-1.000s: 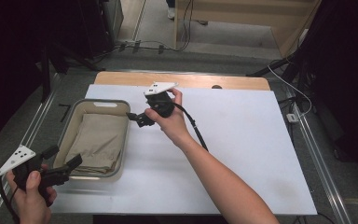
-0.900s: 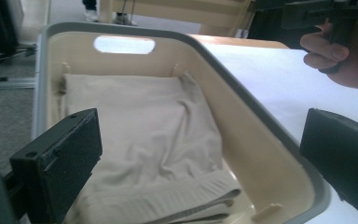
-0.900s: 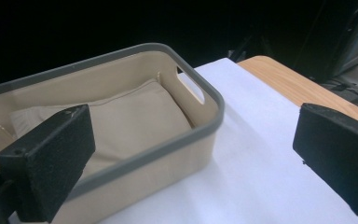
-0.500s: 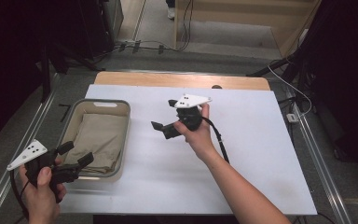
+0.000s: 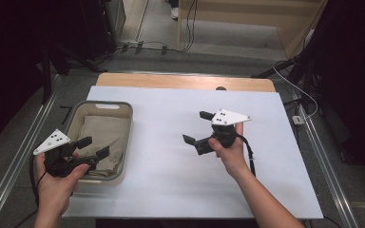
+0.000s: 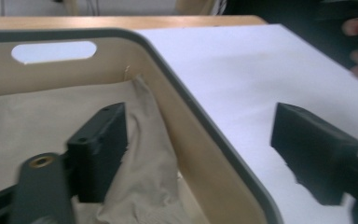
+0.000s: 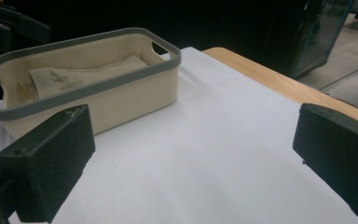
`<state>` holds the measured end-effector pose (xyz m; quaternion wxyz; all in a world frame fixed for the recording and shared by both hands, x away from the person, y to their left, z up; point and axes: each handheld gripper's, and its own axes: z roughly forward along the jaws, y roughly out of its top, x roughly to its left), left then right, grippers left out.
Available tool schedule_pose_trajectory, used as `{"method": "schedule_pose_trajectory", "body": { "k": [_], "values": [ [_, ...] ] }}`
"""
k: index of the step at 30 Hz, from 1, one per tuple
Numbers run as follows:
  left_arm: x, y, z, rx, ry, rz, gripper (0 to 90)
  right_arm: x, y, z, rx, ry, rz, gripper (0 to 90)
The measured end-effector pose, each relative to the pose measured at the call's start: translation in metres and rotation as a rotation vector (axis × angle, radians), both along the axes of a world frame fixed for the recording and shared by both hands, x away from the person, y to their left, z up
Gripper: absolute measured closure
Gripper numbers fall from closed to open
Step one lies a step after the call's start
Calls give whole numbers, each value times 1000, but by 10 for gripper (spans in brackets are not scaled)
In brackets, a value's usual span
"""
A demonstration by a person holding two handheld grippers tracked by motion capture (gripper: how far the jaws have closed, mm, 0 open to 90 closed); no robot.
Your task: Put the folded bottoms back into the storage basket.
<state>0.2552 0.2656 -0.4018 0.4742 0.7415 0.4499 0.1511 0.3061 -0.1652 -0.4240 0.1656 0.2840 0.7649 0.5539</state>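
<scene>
From the high view, the left tongs (image 5: 94, 148) hang wide and empty at the basket's (image 5: 127, 137) near corner, the right tongs (image 5: 197, 128) wide, well apart over bare counter (image 5: 166, 166). In the left gripper view, folded cloth (image 6: 42, 116) lies ahead under one jaw. The right gripper view puts the basket ahead, leftward.

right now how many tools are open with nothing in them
2. The left tool hangs open over the near right rim of the bin, above the folded cloth. The right tool is open above the white table.

White table (image 5: 180, 171) bearing beige basket (image 5: 128, 137).
</scene>
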Motion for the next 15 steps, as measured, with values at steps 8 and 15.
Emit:
{"method": "schedule_pose_trajectory", "body": {
  "k": [8,15],
  "values": [
    [28,-9,-4,97,110,5,559,-24,-41,-9,-14,-11,-56,0],
    [49,-20,-13,153,190,-2,619,-43,-76,-20,-4,-6,-115,0]
  ]
}}
